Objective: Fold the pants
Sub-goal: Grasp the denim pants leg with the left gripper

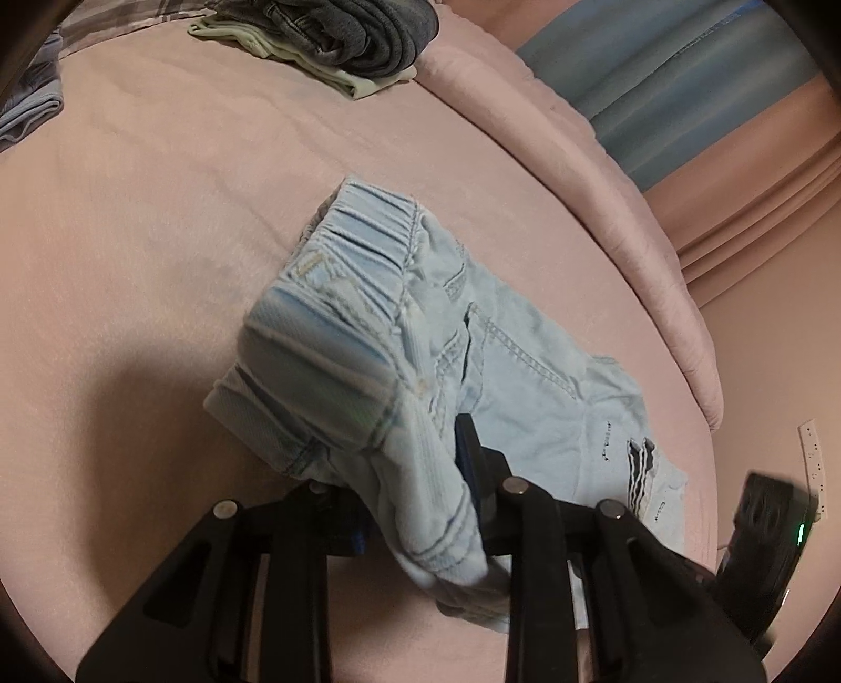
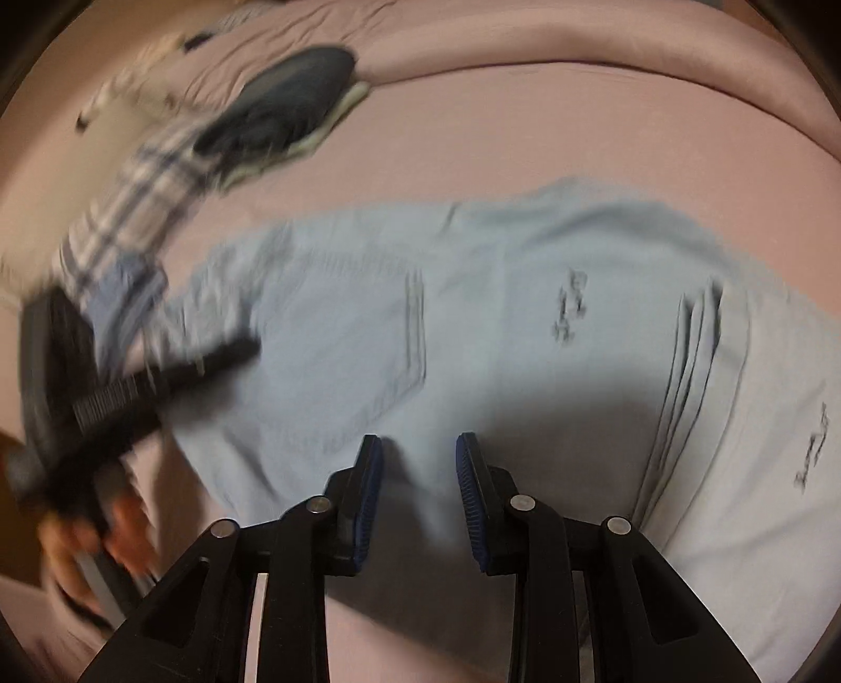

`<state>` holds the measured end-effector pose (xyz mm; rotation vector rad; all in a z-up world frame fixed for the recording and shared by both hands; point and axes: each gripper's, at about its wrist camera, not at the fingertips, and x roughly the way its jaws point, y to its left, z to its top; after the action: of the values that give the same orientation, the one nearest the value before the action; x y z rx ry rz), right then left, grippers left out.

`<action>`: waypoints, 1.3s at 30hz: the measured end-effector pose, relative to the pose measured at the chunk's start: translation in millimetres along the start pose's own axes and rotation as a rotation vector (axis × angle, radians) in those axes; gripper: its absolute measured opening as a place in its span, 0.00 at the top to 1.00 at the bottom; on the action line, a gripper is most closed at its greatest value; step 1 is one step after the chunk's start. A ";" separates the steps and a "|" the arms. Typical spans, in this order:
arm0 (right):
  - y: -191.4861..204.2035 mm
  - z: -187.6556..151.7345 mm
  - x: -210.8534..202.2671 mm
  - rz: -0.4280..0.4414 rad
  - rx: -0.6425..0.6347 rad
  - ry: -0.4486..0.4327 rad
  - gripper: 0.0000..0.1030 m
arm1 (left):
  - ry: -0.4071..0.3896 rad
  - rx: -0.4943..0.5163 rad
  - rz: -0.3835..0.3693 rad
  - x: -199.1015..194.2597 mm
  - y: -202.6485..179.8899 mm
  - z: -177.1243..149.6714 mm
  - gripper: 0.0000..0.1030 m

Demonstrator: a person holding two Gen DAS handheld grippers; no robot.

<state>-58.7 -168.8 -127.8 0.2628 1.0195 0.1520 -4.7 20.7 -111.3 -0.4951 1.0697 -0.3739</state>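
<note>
Left gripper (image 1: 415, 473) is clamped on a bunched fold of the pale blue denim pants (image 1: 504, 368), lifting the elastic waistband end off the pink bed sheet (image 1: 157, 236); the cloth drapes over and hides its left finger, so only the right finger (image 1: 470, 446) shows clearly. Right gripper (image 2: 419, 473) hovers over the pants with its blue-padded jaws partly apart and nothing between them; its view is motion-blurred, so stitching and printed marks on the denim are hard to read. Pants lie spread across the middle of the sheet, with one end cut off at the lower right of the right wrist view. A hand (image 2: 89, 530) at lower left holds the other gripper's body, smeared by blur. Folded dark clothes (image 1: 341, 37) and a plaid cloth (image 2: 136, 194) sit well apart from the pants near the far edge. Bare sheet surrounds the pants on the near and far sides; the mattress edge (image 1: 631, 210) runs to the right.
</note>
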 end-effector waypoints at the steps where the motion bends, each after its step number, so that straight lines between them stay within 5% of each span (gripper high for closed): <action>1: 3.7 -4.0 0.3 -0.021 -0.031 -0.018 0.70 | 0.000 -0.001 0.004 0.9 0.0 0.2 0.74; 5: 10.0 -2.1 1.5 -0.073 -0.062 -0.020 0.69 | -0.002 -0.001 0.009 1.9 -0.2 0.5 0.73; 10: 4.9 -6.2 -11.6 0.006 0.030 0.005 0.70 | 0.001 0.010 0.014 3.1 -0.3 1.4 0.72; 32: 5.8 -31.2 -11.4 0.004 0.011 -0.046 0.69 | 0.000 0.086 0.107 4.4 -18.7 5.7 0.74; 39: -0.9 2.3 -18.4 0.014 0.058 -0.046 0.69 | 0.007 0.124 0.139 7.0 -25.1 7.2 0.74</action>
<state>-66.2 -174.5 -111.8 0.3244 0.9775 0.1286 3.5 -2.4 -99.8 -0.3076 1.0745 -0.3172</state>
